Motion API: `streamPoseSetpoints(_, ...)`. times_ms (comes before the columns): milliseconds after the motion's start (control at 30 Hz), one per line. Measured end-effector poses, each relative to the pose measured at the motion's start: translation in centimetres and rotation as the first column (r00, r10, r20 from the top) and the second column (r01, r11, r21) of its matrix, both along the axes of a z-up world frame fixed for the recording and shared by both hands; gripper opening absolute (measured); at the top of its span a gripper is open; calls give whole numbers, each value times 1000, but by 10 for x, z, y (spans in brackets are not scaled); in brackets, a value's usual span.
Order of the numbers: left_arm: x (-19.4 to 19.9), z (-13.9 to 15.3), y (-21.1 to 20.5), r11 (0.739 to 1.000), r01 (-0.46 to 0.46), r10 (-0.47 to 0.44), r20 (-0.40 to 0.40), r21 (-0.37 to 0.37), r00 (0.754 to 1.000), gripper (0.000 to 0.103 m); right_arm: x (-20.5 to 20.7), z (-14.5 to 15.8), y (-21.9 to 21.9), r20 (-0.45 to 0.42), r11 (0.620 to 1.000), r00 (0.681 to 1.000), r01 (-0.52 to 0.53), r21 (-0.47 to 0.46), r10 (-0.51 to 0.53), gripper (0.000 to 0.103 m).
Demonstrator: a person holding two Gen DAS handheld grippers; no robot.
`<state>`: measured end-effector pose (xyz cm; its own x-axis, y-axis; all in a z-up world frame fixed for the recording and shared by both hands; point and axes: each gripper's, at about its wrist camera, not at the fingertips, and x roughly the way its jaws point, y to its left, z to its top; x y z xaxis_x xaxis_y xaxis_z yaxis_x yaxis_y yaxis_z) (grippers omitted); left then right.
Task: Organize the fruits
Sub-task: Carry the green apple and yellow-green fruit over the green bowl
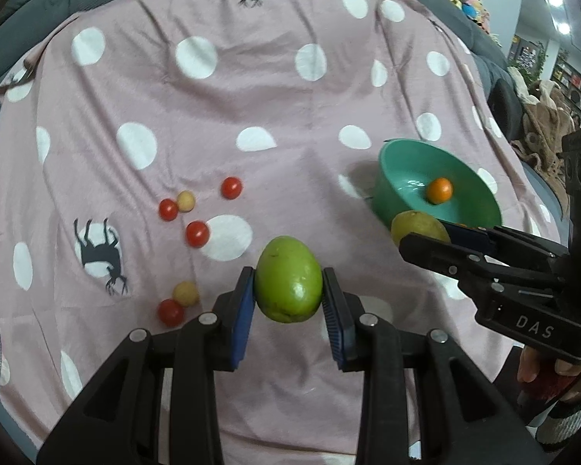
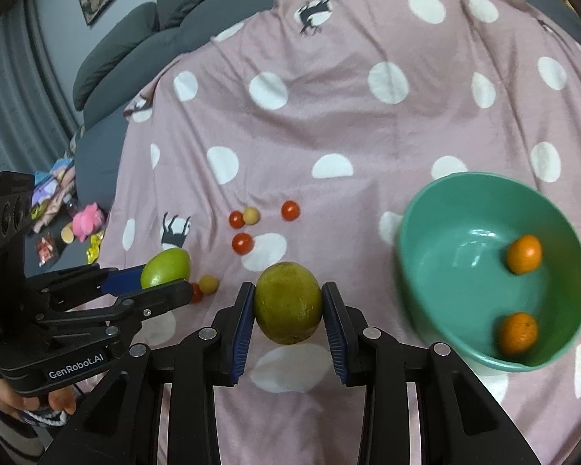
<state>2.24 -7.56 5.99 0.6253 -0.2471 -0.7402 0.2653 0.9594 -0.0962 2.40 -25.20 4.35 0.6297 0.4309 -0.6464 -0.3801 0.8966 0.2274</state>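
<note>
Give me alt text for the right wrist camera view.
The right gripper holds a dull green fruit above a pink dotted cloth. A teal bowl with two oranges sits at right; the left gripper holds a brighter green fruit.

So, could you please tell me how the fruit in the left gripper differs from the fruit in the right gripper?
The left gripper holds a bright green fruit with smooth, glossy skin; the right gripper holds a duller yellow-green fruit with a mottled, brownish surface. The bright green fruit looks egg-shaped, the yellow-green fruit rounder. Both are clamped between blue pads, lifted off the pink cloth.
</note>
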Motion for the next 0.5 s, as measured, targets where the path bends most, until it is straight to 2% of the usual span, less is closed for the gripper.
streamPoseSetpoints(500, 22, 17, -77, 987, 159, -159, 35, -1, 987, 33, -2, 7, -70, 30, 987, 988, 146, 60, -148, 36)
